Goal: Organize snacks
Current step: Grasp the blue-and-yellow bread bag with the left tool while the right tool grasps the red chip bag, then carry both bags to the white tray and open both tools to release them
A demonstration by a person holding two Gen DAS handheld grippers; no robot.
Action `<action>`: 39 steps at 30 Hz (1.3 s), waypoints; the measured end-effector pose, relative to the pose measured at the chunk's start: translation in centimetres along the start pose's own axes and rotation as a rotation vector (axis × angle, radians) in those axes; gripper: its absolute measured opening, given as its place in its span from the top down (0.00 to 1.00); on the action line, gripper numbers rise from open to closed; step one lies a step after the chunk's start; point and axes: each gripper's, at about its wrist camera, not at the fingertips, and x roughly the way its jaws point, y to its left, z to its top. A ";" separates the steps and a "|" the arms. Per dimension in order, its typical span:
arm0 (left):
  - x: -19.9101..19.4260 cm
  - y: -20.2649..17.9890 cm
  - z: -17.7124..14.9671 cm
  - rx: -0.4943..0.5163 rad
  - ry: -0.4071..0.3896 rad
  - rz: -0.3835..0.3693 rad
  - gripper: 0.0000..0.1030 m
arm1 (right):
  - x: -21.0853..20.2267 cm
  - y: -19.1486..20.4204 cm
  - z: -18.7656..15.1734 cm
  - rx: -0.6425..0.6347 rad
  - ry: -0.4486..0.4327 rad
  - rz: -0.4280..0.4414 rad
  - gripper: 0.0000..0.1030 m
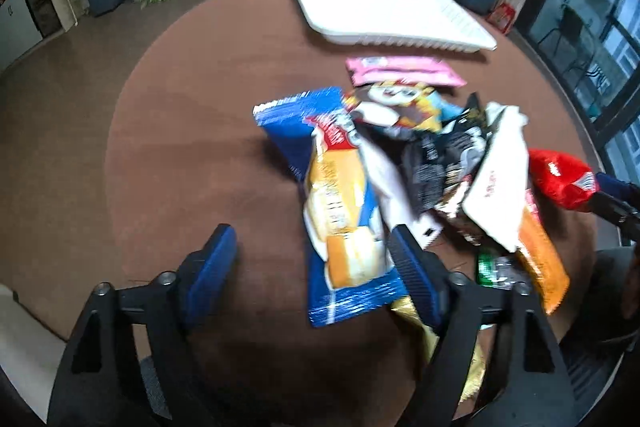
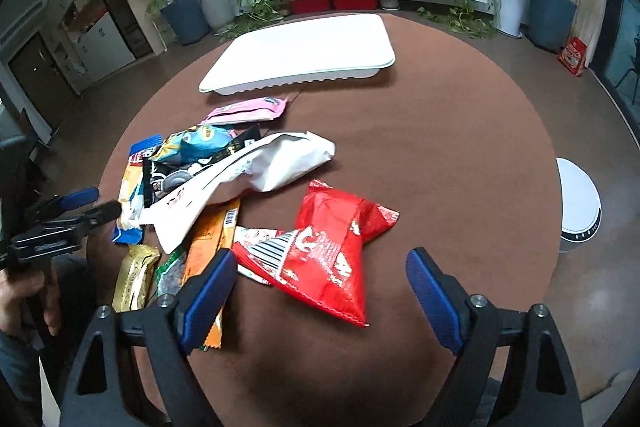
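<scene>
Now | snack pile (image 2: 224, 187): crinkled, overlapping packets; red bag (image 2: 332, 251) apart | both fingers (image 1: 312, 259) (image 2: 320, 283) spread, gripping nothing

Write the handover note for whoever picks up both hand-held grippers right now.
Left hand-held gripper: open, empty, over the near end of the blue-and-yellow packet.
Right hand-held gripper: open, empty, its fingers either side of the red bag.
Snacks: all heaped on the brown round table; the pink packet lies nearest the white tray.
Done: nothing; the tray holds no snacks.
Left: move every packet into the tray.
</scene>
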 end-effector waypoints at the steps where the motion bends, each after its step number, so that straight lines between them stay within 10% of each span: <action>1: 0.4 0.2 0.1 -0.001 0.011 0.003 0.26 | 0.1 -0.1 0.1 0.005 0.000 0.002 0.14; 20: 3.0 1.7 3.0 -0.063 0.072 -0.077 0.25 | 2.7 -5.4 1.8 0.471 0.197 0.283 0.14; 25: 3.3 1.3 3.3 -0.040 0.072 -0.116 0.49 | 4.4 -3.5 2.8 0.392 0.242 0.226 0.15; 31: 3.5 0.8 3.5 -0.016 0.066 -0.130 0.60 | 5.8 -3.4 2.9 0.337 0.266 0.206 0.50; 39: 3.3 1.4 3.3 -0.008 0.069 -0.184 0.68 | 5.7 -3.9 1.9 0.311 0.235 0.255 0.63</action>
